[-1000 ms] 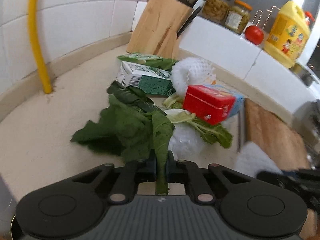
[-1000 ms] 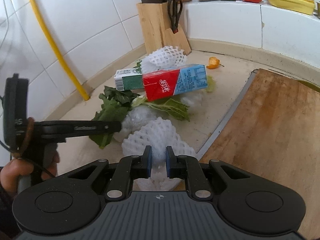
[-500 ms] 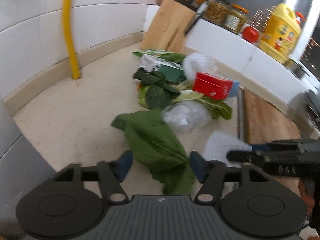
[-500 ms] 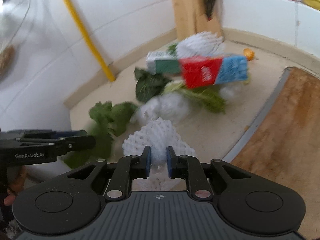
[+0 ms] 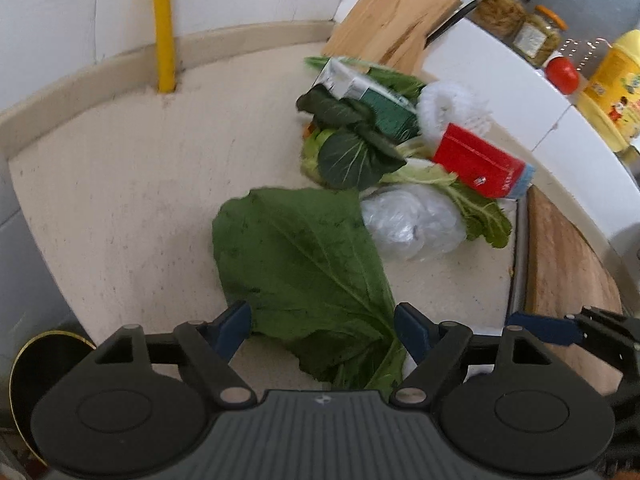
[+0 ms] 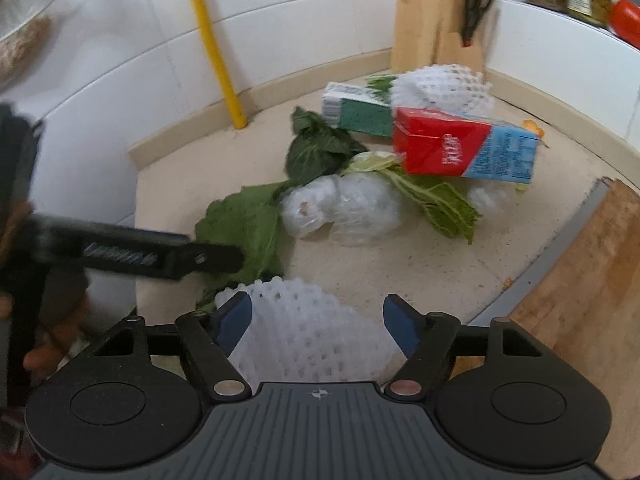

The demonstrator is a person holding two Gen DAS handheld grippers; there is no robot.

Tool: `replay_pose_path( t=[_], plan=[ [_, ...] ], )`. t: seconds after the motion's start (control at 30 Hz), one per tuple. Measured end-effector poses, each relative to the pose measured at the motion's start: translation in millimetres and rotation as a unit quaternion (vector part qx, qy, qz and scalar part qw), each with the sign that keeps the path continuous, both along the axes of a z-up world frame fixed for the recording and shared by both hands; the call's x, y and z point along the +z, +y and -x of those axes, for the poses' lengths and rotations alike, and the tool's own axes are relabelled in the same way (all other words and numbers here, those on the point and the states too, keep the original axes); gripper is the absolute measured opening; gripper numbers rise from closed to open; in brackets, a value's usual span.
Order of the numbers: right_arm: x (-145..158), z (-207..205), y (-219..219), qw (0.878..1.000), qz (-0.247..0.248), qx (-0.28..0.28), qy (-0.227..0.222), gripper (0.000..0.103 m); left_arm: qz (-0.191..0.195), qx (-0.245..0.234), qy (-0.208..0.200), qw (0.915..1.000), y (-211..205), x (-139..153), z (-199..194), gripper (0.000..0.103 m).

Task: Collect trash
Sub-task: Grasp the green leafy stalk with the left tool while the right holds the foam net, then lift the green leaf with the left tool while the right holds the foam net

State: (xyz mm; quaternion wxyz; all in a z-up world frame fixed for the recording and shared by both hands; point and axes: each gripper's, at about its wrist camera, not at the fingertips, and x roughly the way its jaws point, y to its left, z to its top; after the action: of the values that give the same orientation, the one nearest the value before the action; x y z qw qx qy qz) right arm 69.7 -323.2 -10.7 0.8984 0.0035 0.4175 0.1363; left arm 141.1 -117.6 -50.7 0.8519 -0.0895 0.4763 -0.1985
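Observation:
A large green leaf (image 5: 304,264) lies flat at the counter's near edge, between the fingers of my left gripper (image 5: 322,324). Its jaws are opening and the pads stand clear of the leaf. A white foam net (image 6: 304,332) sits between the fingers of my right gripper (image 6: 316,314), whose jaws are also opening and no longer pinch it. Further back lies a trash pile: a red-and-blue carton (image 6: 460,148), a green carton (image 6: 360,114), crumpled clear plastic (image 6: 344,208), another foam net (image 6: 440,88) and wilted leaves (image 6: 316,152).
A wooden cutting board (image 6: 580,280) lies to the right. A knife block (image 6: 432,20) stands in the corner and a yellow pipe (image 5: 164,28) runs up the tiled wall. Jars, a tomato (image 5: 562,74) and a yellow bottle sit on the ledge. A dark gold-rimmed container (image 5: 40,360) sits below the counter's left edge.
Both grippers have gone from shut to wide apart. The left let go of the leaf and the right let go of the foam net, after carrying them back from the pile toward the near edge.

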Motion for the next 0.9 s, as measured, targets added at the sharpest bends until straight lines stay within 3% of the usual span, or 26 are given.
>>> replay_pose_path(
  t=[0.1, 0.2, 0.23, 0.27, 0.3, 0.33, 0.4, 0.53, 0.9],
  plan=[
    [-3, 2, 5, 1.0, -0.001, 0.03, 0.004, 0.079, -0.001, 0.01, -0.002, 1.0, -5, 0, 0, 0.079],
    [-9, -1, 10, 0.999, 0.0, 0.042, 0.009, 0.075, -0.021, 0.013, -0.018, 0.9995, -17, -1, -2, 0.077],
    [-12, -2, 10, 0.999, 0.002, 0.043, 0.012, 0.072, -0.034, 0.01, -0.029, 0.999, -22, -1, -3, 0.067],
    [-15, -4, 10, 0.999, 0.003, 0.042, 0.018, 0.064, -0.052, 0.006, -0.041, 0.9978, -29, -2, -4, 0.061],
    [-17, -6, 9, 0.999, 0.002, 0.04, 0.023, 0.053, -0.07, 0.0, -0.049, 0.9963, -35, -2, -5, 0.049],
    [-18, -6, 7, 0.999, -0.003, 0.036, 0.027, 0.048, -0.078, -0.007, -0.051, 0.9956, -40, -1, -6, 0.038],
    [-17, -5, 3, 0.999, -0.015, 0.034, 0.027, 0.038, -0.082, -0.015, -0.05, 0.9952, -44, 0, -9, 0.027],
    [-15, -3, -5, 0.998, -0.04, 0.031, 0.032, 0.029, -0.081, -0.021, -0.045, 0.9955, -44, 4, -9, 0.002],
    [11, 10, -22, 0.996, -0.081, -0.022, -0.002, 0.025, -0.02, 0.013, -0.073, 0.9971, 6, 37, 23, 0.0]
  ],
)
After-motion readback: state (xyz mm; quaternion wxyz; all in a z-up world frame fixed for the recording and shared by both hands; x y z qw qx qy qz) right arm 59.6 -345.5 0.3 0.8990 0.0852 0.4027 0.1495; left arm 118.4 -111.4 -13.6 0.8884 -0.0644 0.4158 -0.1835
